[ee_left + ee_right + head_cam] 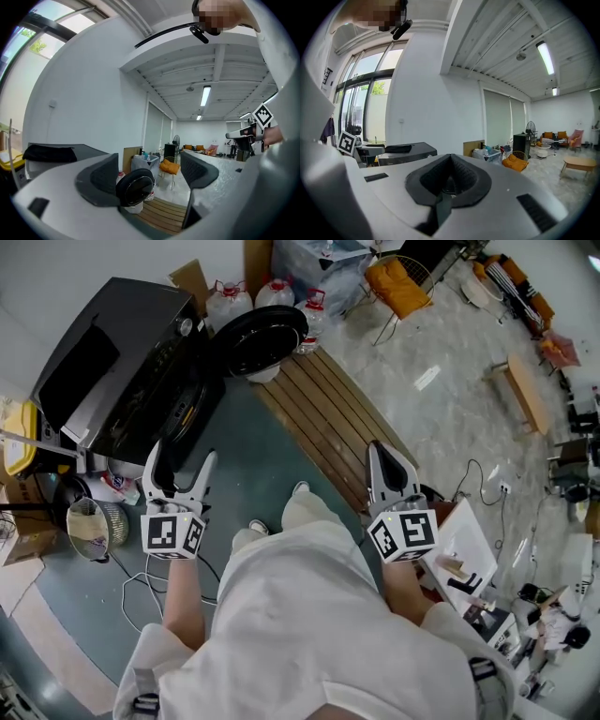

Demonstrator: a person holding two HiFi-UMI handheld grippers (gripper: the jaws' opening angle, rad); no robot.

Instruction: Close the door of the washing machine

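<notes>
Wooden slats (328,418) border the teal floor (251,463) before the washing machine (131,362).

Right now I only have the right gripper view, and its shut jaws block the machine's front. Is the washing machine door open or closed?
Observer: Open. The head view shows the round door swung out from the front of the washing machine.
Operator: Is the left gripper on it?
Observer: No. The left gripper is short of the door, jaws apart, nothing between them.
Operator: Anything beyond the door?
Observer: Water jugs stand on the floor just past it.
</notes>
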